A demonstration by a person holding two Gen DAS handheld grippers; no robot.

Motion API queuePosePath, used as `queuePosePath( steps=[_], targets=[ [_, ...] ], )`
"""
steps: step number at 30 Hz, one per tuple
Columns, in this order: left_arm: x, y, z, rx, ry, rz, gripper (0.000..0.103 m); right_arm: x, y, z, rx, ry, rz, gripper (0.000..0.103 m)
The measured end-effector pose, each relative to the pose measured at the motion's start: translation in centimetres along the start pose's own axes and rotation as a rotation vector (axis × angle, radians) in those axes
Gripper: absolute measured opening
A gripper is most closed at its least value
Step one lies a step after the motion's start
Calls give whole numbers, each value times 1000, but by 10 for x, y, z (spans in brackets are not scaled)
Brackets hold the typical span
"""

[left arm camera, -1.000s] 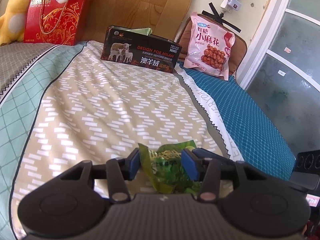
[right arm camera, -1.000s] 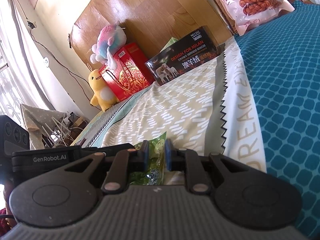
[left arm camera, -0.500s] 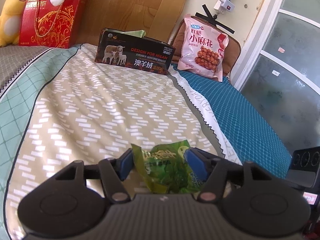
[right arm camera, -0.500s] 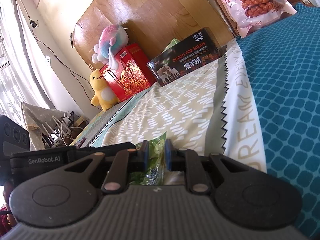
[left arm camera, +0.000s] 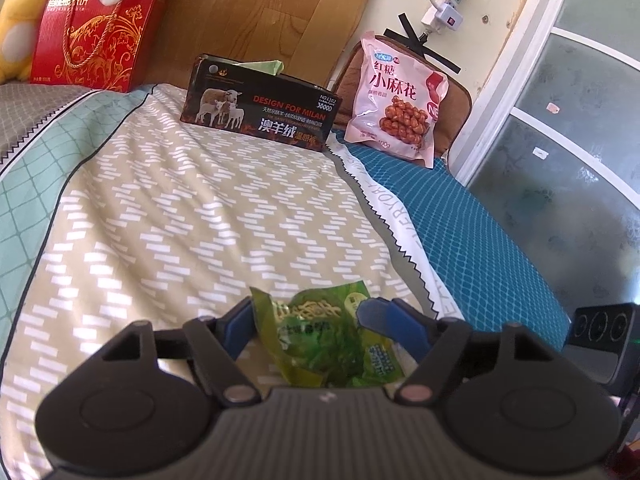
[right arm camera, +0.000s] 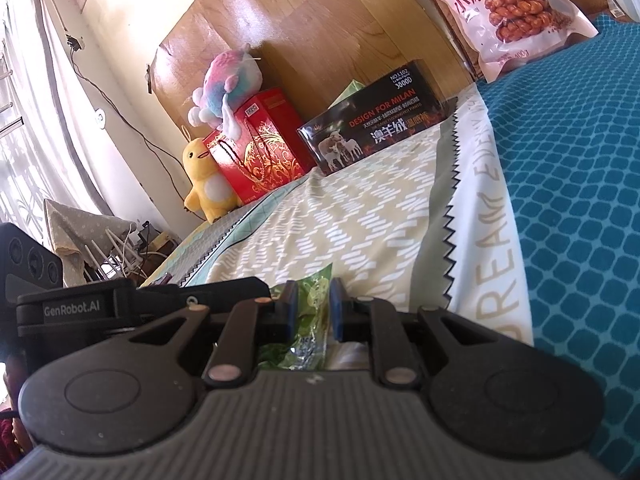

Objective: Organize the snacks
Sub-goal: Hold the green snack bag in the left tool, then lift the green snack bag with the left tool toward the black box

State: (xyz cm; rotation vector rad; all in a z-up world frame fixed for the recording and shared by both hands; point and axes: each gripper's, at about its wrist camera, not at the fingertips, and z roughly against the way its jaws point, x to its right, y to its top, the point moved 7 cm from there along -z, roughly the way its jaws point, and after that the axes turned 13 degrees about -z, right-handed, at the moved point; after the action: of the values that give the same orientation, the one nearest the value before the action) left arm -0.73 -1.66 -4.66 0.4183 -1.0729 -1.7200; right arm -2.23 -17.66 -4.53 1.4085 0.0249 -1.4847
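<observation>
A green snack packet (left arm camera: 316,332) lies low over the patterned bedspread (left arm camera: 200,220), between the blue pads of my left gripper (left arm camera: 310,316). Those jaws are opening, and the left pad stands just clear of the packet's edge. In the right wrist view the same green packet (right arm camera: 316,292) is pinched upright between the pads of my right gripper (right arm camera: 313,304), which is shut on it. A pink bag of fried twists (left arm camera: 396,100) leans at the head of the bed, also visible as the pink bag (right arm camera: 508,12) at top right.
A black box with sheep printed on it (left arm camera: 260,108) stands at the headboard. Left of it sit a red biscuit gift box (left arm camera: 92,32) and a yellow plush duck (left arm camera: 20,12). A glass door (left arm camera: 580,160) borders the bed's right side.
My left gripper's jaws have spread wider around the green packet, and its view has tipped slightly. The right gripper keeps the same pinch on the packet.
</observation>
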Motion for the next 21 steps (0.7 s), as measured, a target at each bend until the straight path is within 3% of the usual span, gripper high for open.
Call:
queuePosePath(
  steps=[21],
  targets=[
    [-3, -3, 7, 5, -22, 44, 72, 1, 0, 1, -13, -1, -5, 20]
  ],
)
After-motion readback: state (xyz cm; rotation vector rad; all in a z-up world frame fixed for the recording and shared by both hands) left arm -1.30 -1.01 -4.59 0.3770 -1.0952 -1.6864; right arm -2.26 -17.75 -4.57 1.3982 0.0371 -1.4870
